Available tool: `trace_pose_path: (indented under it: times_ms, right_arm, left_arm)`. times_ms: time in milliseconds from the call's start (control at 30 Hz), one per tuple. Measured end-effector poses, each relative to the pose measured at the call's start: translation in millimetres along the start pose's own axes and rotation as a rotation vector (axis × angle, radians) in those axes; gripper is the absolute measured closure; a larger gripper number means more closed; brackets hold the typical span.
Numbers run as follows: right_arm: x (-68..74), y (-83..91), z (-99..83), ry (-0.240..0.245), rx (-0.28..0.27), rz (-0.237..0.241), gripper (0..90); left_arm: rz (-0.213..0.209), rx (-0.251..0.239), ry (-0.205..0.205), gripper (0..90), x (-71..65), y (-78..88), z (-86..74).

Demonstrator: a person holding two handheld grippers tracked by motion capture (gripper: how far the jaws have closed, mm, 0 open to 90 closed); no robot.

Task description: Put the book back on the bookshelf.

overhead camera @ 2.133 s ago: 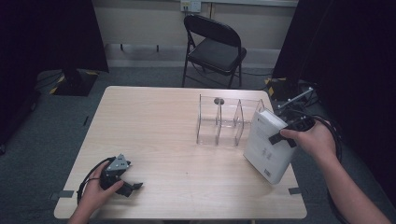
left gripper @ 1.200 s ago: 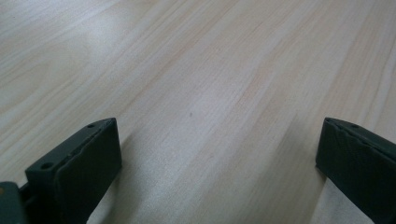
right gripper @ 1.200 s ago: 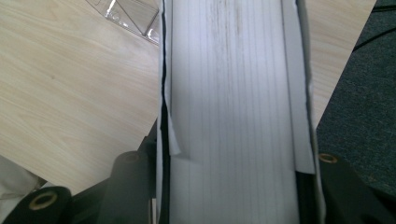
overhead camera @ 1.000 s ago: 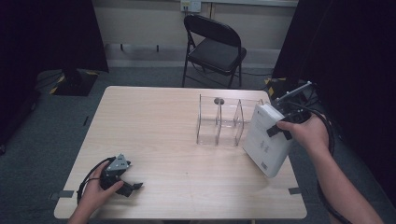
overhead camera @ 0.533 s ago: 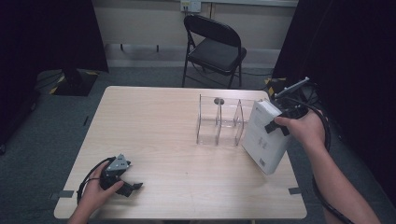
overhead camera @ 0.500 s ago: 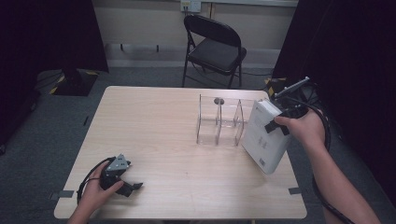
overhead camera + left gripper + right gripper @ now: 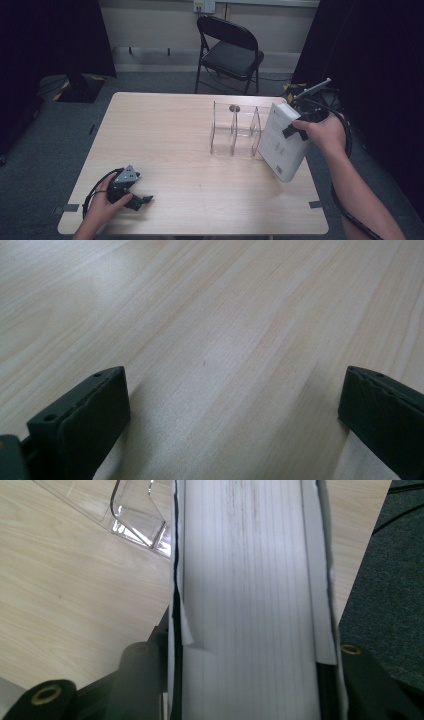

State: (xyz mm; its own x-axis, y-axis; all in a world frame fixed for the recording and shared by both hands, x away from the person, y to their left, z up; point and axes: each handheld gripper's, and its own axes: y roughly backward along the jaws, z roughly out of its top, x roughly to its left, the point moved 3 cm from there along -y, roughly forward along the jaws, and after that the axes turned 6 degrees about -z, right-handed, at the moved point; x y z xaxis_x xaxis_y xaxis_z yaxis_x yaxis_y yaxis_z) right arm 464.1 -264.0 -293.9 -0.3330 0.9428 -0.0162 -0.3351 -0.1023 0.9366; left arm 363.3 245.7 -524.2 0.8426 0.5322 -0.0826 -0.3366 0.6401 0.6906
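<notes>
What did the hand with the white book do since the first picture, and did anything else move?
The right claw, shut on the white book, lifted it off the table's right edge and swung it upright toward the clear divider rack; its lower corner now hangs just above the table. The grip never let go. The left claw, open and empty, stayed resting near the front left corner, and the rack did not move.
</notes>
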Motion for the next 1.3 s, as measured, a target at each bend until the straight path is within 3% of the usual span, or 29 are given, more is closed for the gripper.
trace_pose_path:
  times_ms: [433,1300]
  right_arm:
    - [-1.9,-5.6,4.8,-0.026,0.009,-0.027,52.6]
    - [-4.5,-11.1,14.9,-0.042,0.007,-0.037,52.6]
  left_arm:
    - [0.000,0.000,-0.006,0.0,0.5,0.0,0.2]
    - [-0.001,-0.001,-0.007,0.0,0.6,-0.1,0.3]
